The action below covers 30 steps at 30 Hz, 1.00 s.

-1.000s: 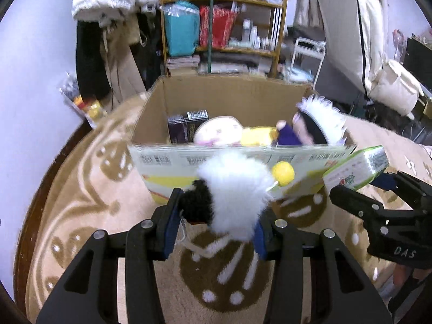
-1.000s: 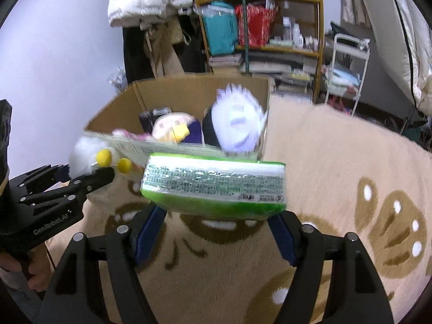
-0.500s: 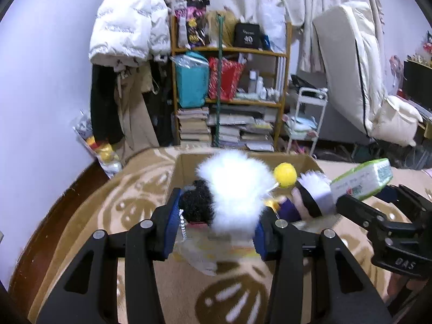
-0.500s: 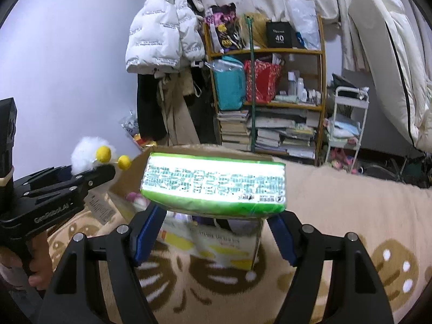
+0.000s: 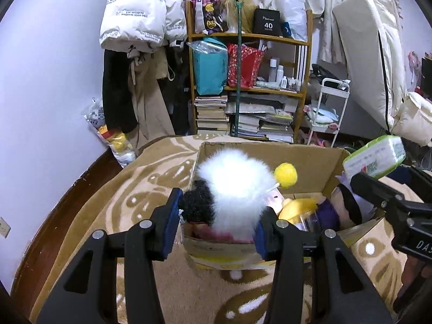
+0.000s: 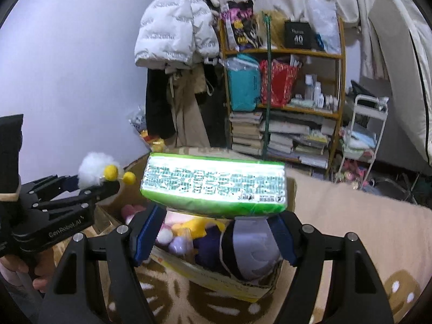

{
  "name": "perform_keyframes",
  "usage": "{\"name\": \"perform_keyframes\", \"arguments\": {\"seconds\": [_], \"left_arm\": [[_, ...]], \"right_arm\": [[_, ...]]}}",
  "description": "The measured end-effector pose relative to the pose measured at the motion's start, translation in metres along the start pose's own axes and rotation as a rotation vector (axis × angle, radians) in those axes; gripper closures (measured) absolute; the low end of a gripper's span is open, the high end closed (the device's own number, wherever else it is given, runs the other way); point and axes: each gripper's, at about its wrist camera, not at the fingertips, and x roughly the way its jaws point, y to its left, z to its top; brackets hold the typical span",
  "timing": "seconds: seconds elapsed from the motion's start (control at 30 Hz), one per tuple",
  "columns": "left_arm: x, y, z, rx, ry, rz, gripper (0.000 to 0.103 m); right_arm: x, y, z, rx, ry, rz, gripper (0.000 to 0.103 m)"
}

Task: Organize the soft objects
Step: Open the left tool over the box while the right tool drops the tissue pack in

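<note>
My left gripper is shut on a fluffy white and black plush toy with yellow pompoms. It holds the toy above the near left edge of an open cardboard box. My right gripper is shut on a green and white soft tissue pack, held over the same box. The pack also shows in the left wrist view. The box holds several plush toys, among them a yellow one and a purple one.
The box stands on a beige patterned rug. Behind it is a wooden shelf with books and bags, hanging coats, a white cart and a mattress against the wall.
Both grippers have risen, then come forward over the box with their loads. The box now lies below the toy and the pack, and its contents show again.
</note>
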Motion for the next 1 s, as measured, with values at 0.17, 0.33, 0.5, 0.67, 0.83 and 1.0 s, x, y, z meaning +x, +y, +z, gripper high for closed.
{"name": "perform_keyframes", "arguments": {"seconds": [0.17,0.33,0.5,0.67,0.83,1.0], "left_arm": [[0.002,-0.008,-0.003,0.026,0.011,-0.036,0.054],[-0.002,-0.015,-0.005,0.045,-0.005,-0.042,0.047],[-0.007,-0.016,-0.006,0.043,-0.022,-0.054,0.033],[-0.011,-0.014,-0.005,0.04,-0.03,-0.045,0.024],[-0.02,-0.012,-0.006,0.06,-0.055,0.005,0.009],[-0.03,-0.009,-0.009,0.067,-0.061,0.038,0.006]], "right_arm": [[0.003,-0.003,-0.005,0.018,0.022,0.01,0.025],[0.006,-0.003,-0.008,0.027,0.042,0.022,0.024],[0.002,-0.002,-0.007,0.03,0.025,0.013,0.012],[0.0,0.0,-0.006,0.025,0.025,0.011,0.011],[-0.008,0.002,-0.003,0.024,0.001,0.0,0.007],[-0.021,-0.002,0.0,0.042,-0.02,-0.013,0.004]]}}
